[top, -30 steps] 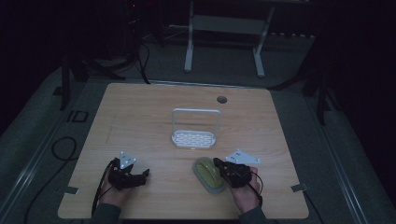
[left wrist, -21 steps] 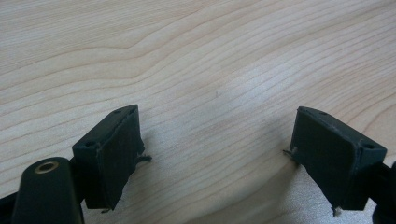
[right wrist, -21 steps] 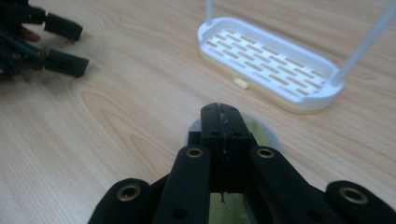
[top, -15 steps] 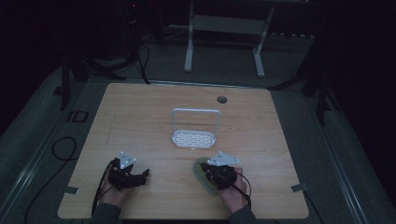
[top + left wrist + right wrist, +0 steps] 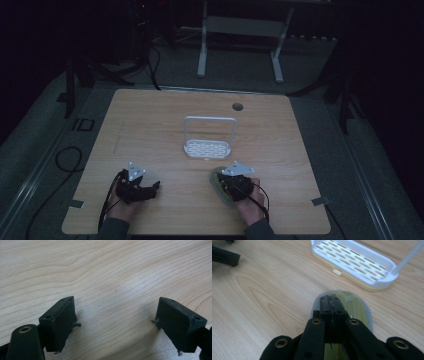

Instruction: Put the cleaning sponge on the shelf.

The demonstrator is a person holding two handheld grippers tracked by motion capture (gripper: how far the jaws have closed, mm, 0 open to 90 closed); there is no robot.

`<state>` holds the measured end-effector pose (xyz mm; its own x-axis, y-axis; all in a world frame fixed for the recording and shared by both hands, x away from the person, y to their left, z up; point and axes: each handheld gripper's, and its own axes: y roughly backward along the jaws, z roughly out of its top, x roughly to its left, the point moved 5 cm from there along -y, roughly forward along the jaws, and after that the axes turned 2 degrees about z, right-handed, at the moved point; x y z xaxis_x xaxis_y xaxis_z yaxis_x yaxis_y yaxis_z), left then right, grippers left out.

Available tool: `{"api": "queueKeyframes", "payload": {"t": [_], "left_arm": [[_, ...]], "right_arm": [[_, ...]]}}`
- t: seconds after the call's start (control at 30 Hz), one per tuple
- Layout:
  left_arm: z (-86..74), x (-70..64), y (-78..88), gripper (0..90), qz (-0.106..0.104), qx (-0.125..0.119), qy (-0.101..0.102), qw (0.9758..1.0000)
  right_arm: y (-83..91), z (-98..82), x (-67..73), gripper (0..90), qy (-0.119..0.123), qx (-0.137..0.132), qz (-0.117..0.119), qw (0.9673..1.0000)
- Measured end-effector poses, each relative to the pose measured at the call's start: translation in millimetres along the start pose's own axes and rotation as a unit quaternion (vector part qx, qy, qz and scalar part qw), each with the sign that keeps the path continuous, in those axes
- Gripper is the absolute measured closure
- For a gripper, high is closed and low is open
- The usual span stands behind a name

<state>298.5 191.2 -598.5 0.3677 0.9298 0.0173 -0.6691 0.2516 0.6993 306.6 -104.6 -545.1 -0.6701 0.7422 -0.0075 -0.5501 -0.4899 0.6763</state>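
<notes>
1. Jaws of the right gripper [image 5: 331, 301] are pressed together, tips over the near end of the yellow-green oval sponge [image 5: 355, 306]; nothing visible sits between the pads, and I cannot tell whether they touch its surface.
2. Jaws of the left gripper [image 5: 116, 323] stand spread wide above bare wood, holding nothing.
3. Compared with a second ago, the right gripper [image 5: 235, 181] has slid toward the middle of the table [image 5: 150, 115] and now sits on top of the sponge [image 5: 218, 181], covering most of it from above; the left gripper [image 5: 142, 187] has not moved.
4. I'd judge that the right hand is lining up on the sponge, probably to push or pick it, with the white slotted rack [image 5: 207, 148] just beyond as the likely destination.
5. Count: 2 grippers, 1 sponge, 1 rack [image 5: 355, 261] with 1 wire hoop handle, 1 table with 1 cable hole.
</notes>
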Motion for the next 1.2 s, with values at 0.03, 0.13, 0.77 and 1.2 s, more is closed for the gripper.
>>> {"api": "queueKeyframes", "payload": {"t": [0.03,0.13,0.77,1.2], "left_arm": [[0.0,0.0,0.0,16.6,0.000,0.000,0.000,1.0000],[0.0,0.0,0.0,16.6,0.000,0.000,0.000,1.0000],[0.0,-0.4,-0.1,16.6,0.000,-0.001,0.001,1.0000],[0.0,-0.4,-0.1,16.6,-0.001,0.000,0.001,1.0000]], "right_arm": [[1.4,-1.0,-3.3,90.0,-0.003,-0.001,-0.003,1.0000],[3.3,-2.3,-6.8,90.0,-0.004,0.000,-0.005,1.0000],[25.0,-23.2,-34.5,86.9,-0.022,0.012,-0.006,0.9997],[51.3,6.0,-47.7,63.4,-0.022,-0.015,0.035,0.9990]]}}
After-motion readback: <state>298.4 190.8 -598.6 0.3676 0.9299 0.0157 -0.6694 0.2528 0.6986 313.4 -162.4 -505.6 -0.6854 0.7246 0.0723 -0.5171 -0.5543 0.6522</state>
